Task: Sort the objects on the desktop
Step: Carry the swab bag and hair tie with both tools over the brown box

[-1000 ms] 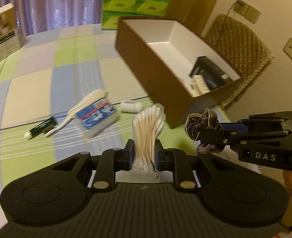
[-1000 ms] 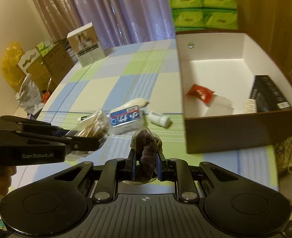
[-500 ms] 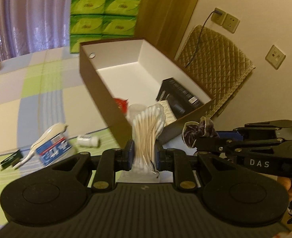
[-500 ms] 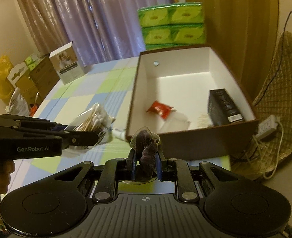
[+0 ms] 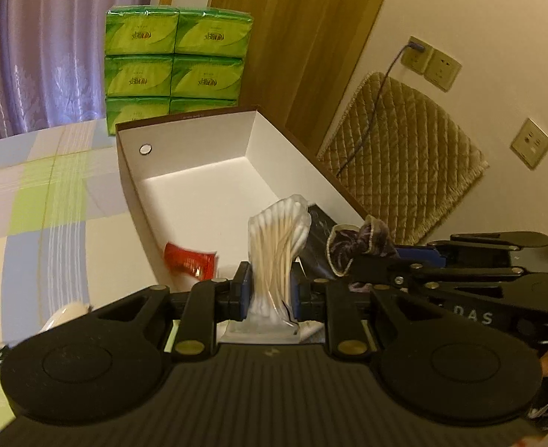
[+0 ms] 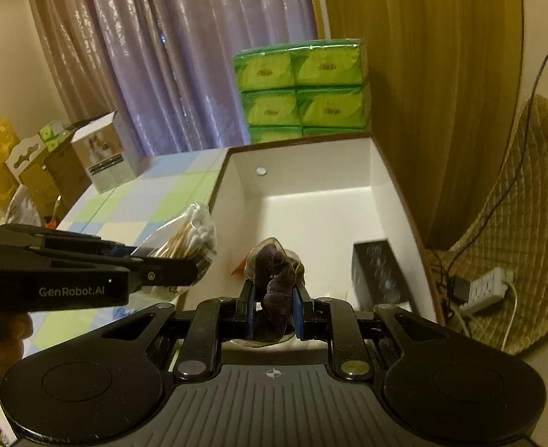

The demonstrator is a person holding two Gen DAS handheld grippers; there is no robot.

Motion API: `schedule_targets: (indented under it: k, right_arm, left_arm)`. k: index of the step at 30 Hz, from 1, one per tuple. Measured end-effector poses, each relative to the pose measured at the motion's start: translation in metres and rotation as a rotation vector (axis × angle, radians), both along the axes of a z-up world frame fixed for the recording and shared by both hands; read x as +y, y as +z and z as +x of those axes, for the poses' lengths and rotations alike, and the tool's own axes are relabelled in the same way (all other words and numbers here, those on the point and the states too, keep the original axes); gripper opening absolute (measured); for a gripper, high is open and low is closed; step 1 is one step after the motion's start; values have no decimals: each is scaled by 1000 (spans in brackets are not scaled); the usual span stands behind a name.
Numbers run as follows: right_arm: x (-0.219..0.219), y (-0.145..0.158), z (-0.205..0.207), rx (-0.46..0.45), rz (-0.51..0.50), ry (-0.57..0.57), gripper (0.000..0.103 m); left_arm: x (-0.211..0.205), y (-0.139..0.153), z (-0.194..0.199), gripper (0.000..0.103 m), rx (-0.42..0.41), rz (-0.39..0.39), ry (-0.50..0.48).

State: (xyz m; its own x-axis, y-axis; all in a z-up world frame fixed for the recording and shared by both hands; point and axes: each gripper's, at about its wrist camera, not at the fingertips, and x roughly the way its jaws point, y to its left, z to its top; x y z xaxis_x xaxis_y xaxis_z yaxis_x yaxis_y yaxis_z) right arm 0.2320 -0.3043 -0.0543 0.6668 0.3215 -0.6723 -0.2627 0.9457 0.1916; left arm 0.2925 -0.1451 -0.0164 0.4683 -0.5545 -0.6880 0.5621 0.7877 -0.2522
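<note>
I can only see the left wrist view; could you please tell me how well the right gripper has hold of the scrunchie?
Observer: In the right wrist view the right gripper is shut on the scrunchie, one pad pressing each side.
Operator: Thank you. Is anything lying in the cardboard box on that side?
Observer: A black carton lies along the right wall of the cardboard box.
Operator: And where do my swabs sit from there?
Observer: The bag of cotton swabs, held in the left gripper, appears right at the left wall; I cannot tell whether it is past the rim.
</note>
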Motion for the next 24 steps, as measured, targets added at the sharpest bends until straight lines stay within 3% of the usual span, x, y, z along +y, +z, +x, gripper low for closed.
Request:
schedule_targets:
  k: [12,24]
  right_arm:
    - [-9,-35,89,43,-54,9,16]
    - [-4,-66,141,115,-119,21,16]
  left_arm:
    - [-37,-35,85,17,82,20,58]
    - [-65,-76,134,17,144,116,76]
